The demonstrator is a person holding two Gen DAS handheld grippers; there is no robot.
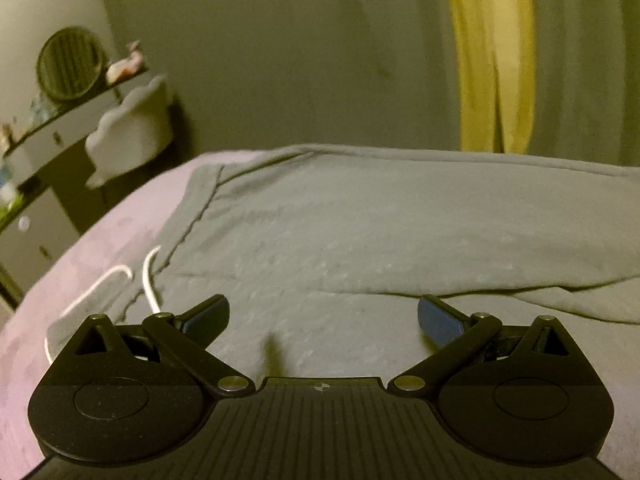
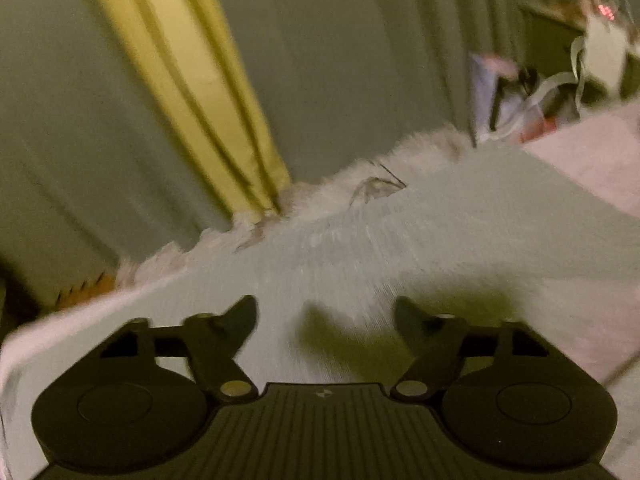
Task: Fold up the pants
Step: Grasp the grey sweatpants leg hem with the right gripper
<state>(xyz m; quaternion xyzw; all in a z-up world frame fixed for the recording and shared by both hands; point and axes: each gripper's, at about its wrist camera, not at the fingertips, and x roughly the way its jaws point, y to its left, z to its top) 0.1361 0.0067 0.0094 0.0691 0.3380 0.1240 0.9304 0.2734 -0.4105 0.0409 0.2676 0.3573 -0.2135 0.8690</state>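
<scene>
Lying flat on the pink bed [image 1: 100, 248], the grey pants [image 1: 360, 232] are under both grippers, left gripper [image 1: 323, 314] and right gripper [image 2: 326, 314], fingers spread and grasping nothing.

left gripper [image 1: 323, 318]: black ribbed body, round side discs, silver screws, blue finger pads | right gripper [image 2: 326, 316]: same black build, silver screws

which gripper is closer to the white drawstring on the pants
Left. The left gripper hangs over the grey pants with the white drawstring just off its left finger. The right gripper is over plain grey cloth with no drawstring in its view.
</scene>
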